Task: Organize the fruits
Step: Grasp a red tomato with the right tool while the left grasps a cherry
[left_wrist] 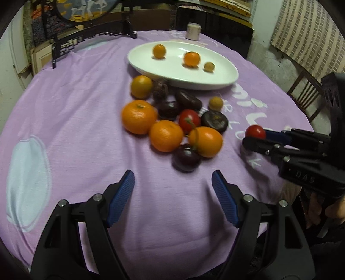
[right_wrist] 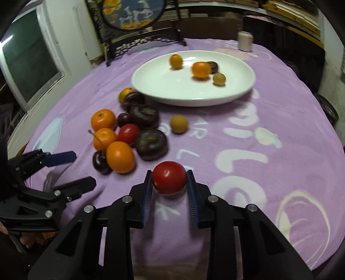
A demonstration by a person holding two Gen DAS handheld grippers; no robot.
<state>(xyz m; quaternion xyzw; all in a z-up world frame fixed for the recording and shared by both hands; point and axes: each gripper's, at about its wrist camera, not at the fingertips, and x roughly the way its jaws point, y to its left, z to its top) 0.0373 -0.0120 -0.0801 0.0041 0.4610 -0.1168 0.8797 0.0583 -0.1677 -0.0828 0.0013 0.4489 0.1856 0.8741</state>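
My right gripper [right_wrist: 169, 178] is shut on a red tomato [right_wrist: 169, 181], both blue pads pressed against its sides just above the purple cloth; the same tomato [left_wrist: 255, 131] shows in the left wrist view. My left gripper [left_wrist: 173, 177] stands open with nothing between its fingers, just short of a dark plum [left_wrist: 186, 157]. Beyond it lies a heap of oranges [left_wrist: 139, 116], another red tomato [left_wrist: 189, 121] and dark fruits [left_wrist: 214, 121]. A white oval plate [left_wrist: 155, 66] at the back holds two oranges [left_wrist: 191, 58] and a small yellowish fruit [left_wrist: 209, 66].
A pale jar [left_wrist: 193, 31] stands behind the plate. A dark carved stand with a round picture [right_wrist: 131, 13] rises at the table's far left. A small yellowish fruit [right_wrist: 179, 124] lies alone between heap and plate. Wooden chair [left_wrist: 306, 94] at the right.
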